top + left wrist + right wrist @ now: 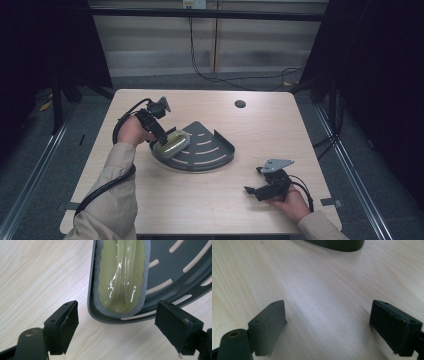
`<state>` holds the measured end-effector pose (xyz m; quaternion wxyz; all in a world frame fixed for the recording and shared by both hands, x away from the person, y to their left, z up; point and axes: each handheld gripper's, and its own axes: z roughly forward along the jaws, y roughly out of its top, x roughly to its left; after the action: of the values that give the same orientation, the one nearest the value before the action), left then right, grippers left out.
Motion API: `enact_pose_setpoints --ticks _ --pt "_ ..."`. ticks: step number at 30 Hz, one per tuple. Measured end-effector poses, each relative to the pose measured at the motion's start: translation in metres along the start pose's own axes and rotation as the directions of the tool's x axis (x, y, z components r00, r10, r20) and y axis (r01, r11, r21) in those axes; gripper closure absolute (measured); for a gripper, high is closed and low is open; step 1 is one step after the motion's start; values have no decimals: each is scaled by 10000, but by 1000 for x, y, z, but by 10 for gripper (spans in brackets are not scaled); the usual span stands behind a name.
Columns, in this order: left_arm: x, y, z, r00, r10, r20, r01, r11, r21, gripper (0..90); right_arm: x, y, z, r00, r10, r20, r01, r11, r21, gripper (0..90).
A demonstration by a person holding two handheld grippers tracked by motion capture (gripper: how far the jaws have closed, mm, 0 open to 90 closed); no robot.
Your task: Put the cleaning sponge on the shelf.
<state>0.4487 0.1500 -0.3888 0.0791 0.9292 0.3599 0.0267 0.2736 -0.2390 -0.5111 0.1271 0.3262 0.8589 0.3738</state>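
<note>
While the yellow-green sponge (121,275) is lying in the dark slotted tray (210,145) (near its rounded corner), the left gripper (162,137) is hovering just above it w/ jaws spread; the right gripper (256,190) is resting apart, also released, over bare table (324,290).

Olive-green glossy sponge (121,275) with grey foam edging, dark grey slotted tray (175,267), pale woodgrain table (37,277)

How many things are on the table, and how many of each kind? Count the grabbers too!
Dark grey slotted corner tray: 1
Yellow-green sponge pad with a grey edge, lying in the tray: 1
Grabbers: 2, the left gripper over the pad and the right gripper apart from the tray, both open
Total: 4
</note>
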Motion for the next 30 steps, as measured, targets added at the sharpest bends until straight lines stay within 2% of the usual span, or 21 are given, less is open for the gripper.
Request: enact_pose_setpoints --ticks 4,18,20,22,23,24,27,28,29,30 --pt "0 -9 0 9999 -166 47 167 9998 -139 175 0 0 0 10000 31 -40 -31 10000 20 130" --pt "0 -43 5 9995 -228 222 238 9988 -433 170 0 0 0 10000 39 -60 -39 10000 25 130" --pt "0 -51 6 9994 -306 129 312 9983 -483 170 0 0 0 10000 40 -53 -40 10000 23 130" --pt "0 -55 7 9994 -265 215 275 9985 -468 170 0 0 0 10000 35 -38 -35 10000 22 130" --pt "-1 -57 8 9994 -338 100 343 9977 -580 171 0 0 0 10000 15 -60 -15 10000 34 130" --pt "0 -62 10 9989 -405 233 419 9970 -651 171 0 0 0 10000 9 -56 -9 10000 32 130" --pt "0 -69 10 9990 -415 167 427 9963 -744 174 0 0 0 10000 12 -60 -12 10000 34 130" --pt "0 -72 12 9983 -475 346 501 9956 -788 174 0 0 0 10000 15 -59 -14 10000 36 130" --pt "1 -75 12 9990 -379 246 395 9967 -707 175 0 0 0 10000 15 -60 -15 10000 35 130" --pt "0 -78 14 9983 -532 256 551 9955 -770 175 0 0 0 10000 16 -57 -16 10000 38 130"
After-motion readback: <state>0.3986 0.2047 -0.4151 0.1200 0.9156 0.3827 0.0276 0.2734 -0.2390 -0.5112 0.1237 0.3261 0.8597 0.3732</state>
